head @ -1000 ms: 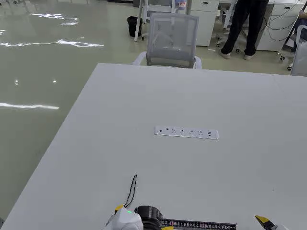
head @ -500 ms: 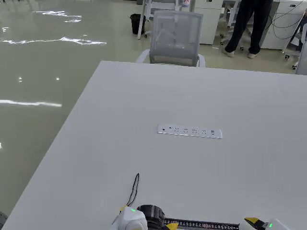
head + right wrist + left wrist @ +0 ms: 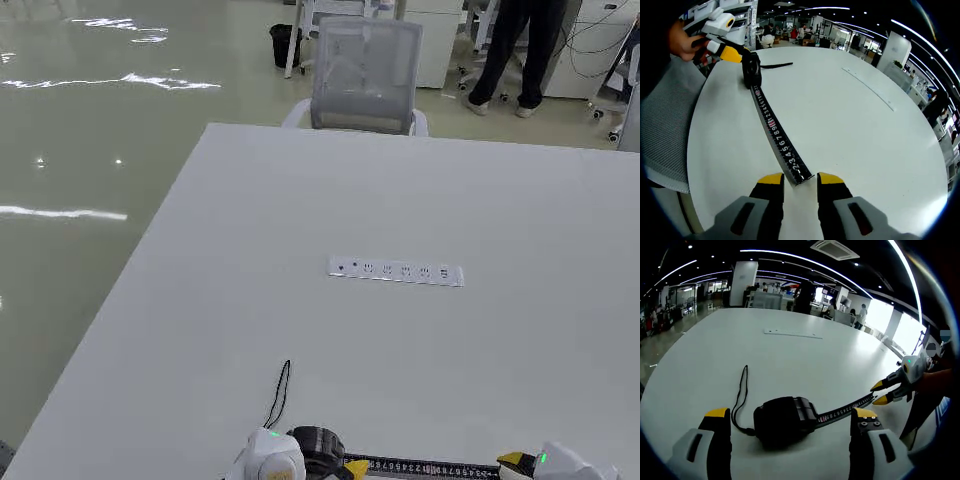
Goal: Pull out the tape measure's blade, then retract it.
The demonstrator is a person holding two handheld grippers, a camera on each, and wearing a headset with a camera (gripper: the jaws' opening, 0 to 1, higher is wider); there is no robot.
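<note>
A black tape measure case [image 3: 785, 420] lies on the white table [image 3: 300, 200] near its front edge, with its black wrist cord [image 3: 740, 392] trailing away. My left gripper [image 3: 791, 413] is open, with its yellow-tipped jaws straddling the case and a gap on each side. The numbered blade [image 3: 775, 132] lies pulled out flat on the table. Its end hook [image 3: 803, 177] sits between the tips of my right gripper [image 3: 800, 180], which stands slightly open. In the head view the case [image 3: 318, 448], blade [image 3: 420, 467], left gripper [image 3: 285, 462] and right gripper [image 3: 520, 462] sit at the bottom edge.
A white power strip [image 3: 396, 271] lies mid-table, beyond the tape. A grey mesh chair [image 3: 362, 75] stands at the far table edge, and a person [image 3: 515, 50] stands on the floor behind it. The table's left edge drops to the glossy floor.
My right gripper has come in from the right until its tips reach the blade's end. The case, blade and left gripper stay in place. The head camera has tilted slightly.
</note>
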